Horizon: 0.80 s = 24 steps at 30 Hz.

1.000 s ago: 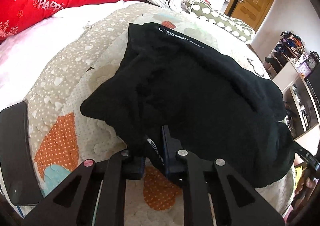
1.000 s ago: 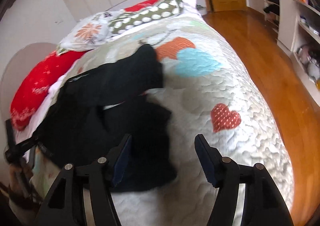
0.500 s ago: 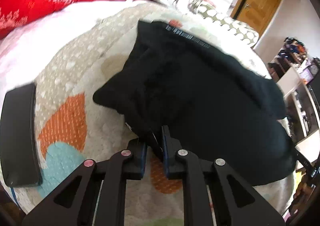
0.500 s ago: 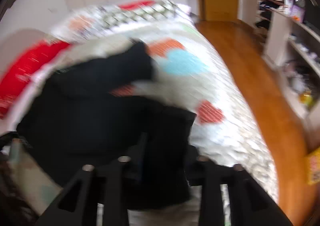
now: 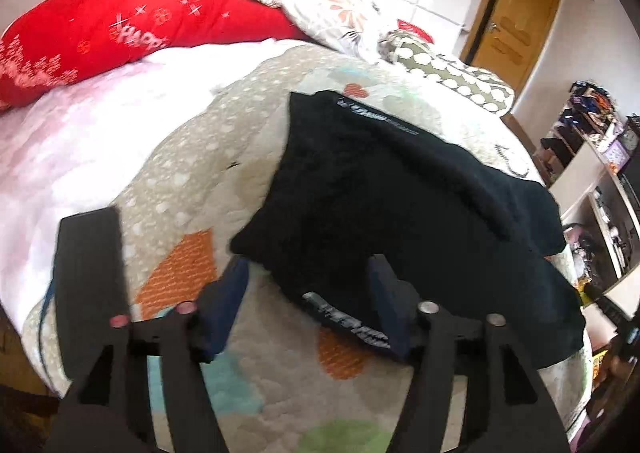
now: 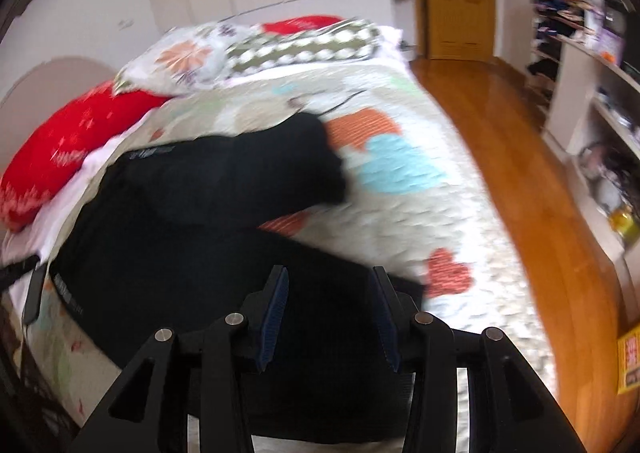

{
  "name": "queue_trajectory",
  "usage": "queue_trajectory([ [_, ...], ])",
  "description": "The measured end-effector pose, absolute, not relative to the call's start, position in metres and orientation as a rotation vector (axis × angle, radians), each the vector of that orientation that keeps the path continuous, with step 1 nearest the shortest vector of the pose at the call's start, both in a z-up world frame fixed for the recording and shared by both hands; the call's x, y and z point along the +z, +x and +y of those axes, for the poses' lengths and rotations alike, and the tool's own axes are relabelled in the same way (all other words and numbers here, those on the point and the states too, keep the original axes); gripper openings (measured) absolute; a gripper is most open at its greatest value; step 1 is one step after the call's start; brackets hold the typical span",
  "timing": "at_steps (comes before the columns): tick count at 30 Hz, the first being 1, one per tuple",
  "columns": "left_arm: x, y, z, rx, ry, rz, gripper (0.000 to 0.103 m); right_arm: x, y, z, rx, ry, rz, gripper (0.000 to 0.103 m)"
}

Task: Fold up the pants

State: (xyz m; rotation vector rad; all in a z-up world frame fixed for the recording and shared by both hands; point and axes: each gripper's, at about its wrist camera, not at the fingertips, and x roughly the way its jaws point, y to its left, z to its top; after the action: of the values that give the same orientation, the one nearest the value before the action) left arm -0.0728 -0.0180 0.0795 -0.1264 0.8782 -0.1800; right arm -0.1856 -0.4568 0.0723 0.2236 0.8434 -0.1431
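Note:
Black pants (image 5: 400, 205) lie folded on the patterned quilt (image 5: 180, 173), white lettering showing at the far waistband and on the near edge. My left gripper (image 5: 308, 269) hangs just above that near edge; its jaws are opening and the pads do not touch the cloth lying between them. In the right wrist view the pants (image 6: 200, 221) spread across the quilt (image 6: 420, 213), one folded part reaching toward the blue heart. My right gripper (image 6: 330, 277) hovers over the near fold with its jaws opening; the fabric lies flat beneath them, not pinched.
A red pillow (image 5: 120, 25) and patterned pillows (image 5: 340, 13) lie at the head of the bed. A flat black slab (image 5: 88, 273) rests near the bed's left edge. Right of the bed are a wooden floor (image 6: 520, 153), cluttered white shelves (image 6: 600, 113) and a wooden door (image 6: 456, 1).
The left gripper, shut on the pants' near edge before, has let go, opened and lifted back. The right gripper narrowed over the cloth, then widened again and drew back; the fold now lies flat.

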Motion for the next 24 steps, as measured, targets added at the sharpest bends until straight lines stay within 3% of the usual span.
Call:
queue_trajectory([
  [8, 0.041, -0.041, -0.036, -0.148, -0.087, 0.957, 0.063, 0.031, -0.175, -0.445, -0.115, 0.200, 0.957, 0.044],
  [12, 0.030, -0.036, -0.035, -0.168, -0.079, 0.998, 0.063, 0.037, -0.173, -0.447, -0.096, 0.217, 0.946, 0.047],
  [16, 0.051, -0.031, -0.034, -0.201, -0.102, 0.968, 0.074, 0.055, -0.157, -0.447, -0.068, 0.254, 0.891, 0.066],
  [19, 0.073, -0.017, -0.033, -0.231, -0.157, 0.923, 0.086, 0.063, -0.136, -0.450, -0.071, 0.243, 0.864, 0.066],
  [24, 0.088, 0.034, -0.047, -0.282, -0.139, 0.934, 0.087, 0.077, -0.083, -0.459, -0.051, 0.192, 0.841, 0.071],
])
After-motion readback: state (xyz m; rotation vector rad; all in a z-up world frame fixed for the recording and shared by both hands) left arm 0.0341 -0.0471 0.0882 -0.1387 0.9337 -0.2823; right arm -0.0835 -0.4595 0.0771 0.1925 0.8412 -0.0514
